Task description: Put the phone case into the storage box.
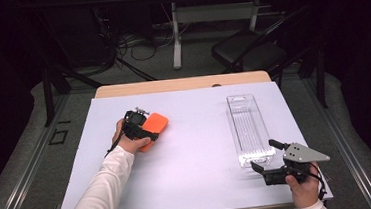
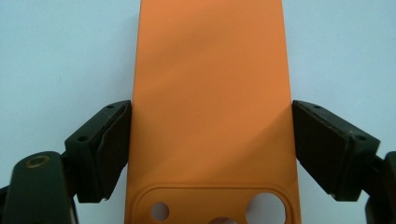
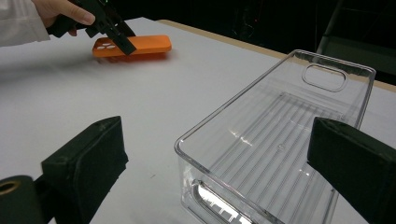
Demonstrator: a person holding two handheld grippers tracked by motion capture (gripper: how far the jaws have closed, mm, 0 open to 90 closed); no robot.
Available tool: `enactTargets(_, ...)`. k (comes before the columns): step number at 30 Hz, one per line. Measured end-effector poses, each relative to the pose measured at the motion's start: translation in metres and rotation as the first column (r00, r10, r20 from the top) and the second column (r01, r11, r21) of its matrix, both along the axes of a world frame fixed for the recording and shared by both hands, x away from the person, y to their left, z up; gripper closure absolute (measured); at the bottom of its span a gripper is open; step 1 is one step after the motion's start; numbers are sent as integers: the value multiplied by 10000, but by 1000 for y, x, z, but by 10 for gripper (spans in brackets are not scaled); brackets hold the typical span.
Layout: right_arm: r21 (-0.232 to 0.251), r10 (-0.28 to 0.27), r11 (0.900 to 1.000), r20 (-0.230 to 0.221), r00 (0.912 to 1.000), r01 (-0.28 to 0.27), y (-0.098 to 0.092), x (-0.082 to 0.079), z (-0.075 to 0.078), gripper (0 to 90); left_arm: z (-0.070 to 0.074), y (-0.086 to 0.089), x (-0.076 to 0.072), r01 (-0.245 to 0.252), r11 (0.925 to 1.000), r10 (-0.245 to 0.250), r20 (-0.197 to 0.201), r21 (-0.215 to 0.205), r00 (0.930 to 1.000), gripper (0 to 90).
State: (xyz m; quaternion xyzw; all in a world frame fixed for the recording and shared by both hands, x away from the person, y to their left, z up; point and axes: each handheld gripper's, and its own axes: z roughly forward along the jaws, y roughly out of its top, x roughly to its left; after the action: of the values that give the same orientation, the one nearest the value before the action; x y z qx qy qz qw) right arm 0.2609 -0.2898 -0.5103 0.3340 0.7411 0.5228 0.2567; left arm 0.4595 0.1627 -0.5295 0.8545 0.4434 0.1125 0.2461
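Grasp step under way, judged from the frames. Right tool is nearest, low on the surface, jaws spread wide with nothing in them, aimed at the near end of the clear bin without touching it; right hand grips it from behind. Farther off at left, left tool points down over the orange case, forearm reaching in at a slant. The case lies flat on the surface between the left pads, which sit at its long edges; whether they press, can't tell. Next move likely: squeeze shut, lift, carry over to bin.
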Motion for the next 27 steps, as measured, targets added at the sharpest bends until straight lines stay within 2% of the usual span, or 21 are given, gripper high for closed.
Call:
enactTargets(5, 13, 21, 10000, 28, 10000, -21, 1, 0, 0, 41, 8, -3, -9, 235, 9997, -235, 101, 47, 9997, 163)
enactTargets(18, -8, 49, 10000, 6, 10000, -49, 1, 0, 0, 42, 33, -10, -38, 785, 9967, -780, 235, -226, 9967, 163)
enactTargets(22, 0, 36, 10000, -18, 10000, -36, 1, 0, 0, 43, 41, -12, -47, 1039, 9940, -1031, 231, -334, 9944, 163)
enactTargets(27, -3, 37, 10000, -35, 10000, -37, 1, 0, 0, 43, 51, -17, -58, 1382, 9901, -1376, 246, -239, 9902, 163)
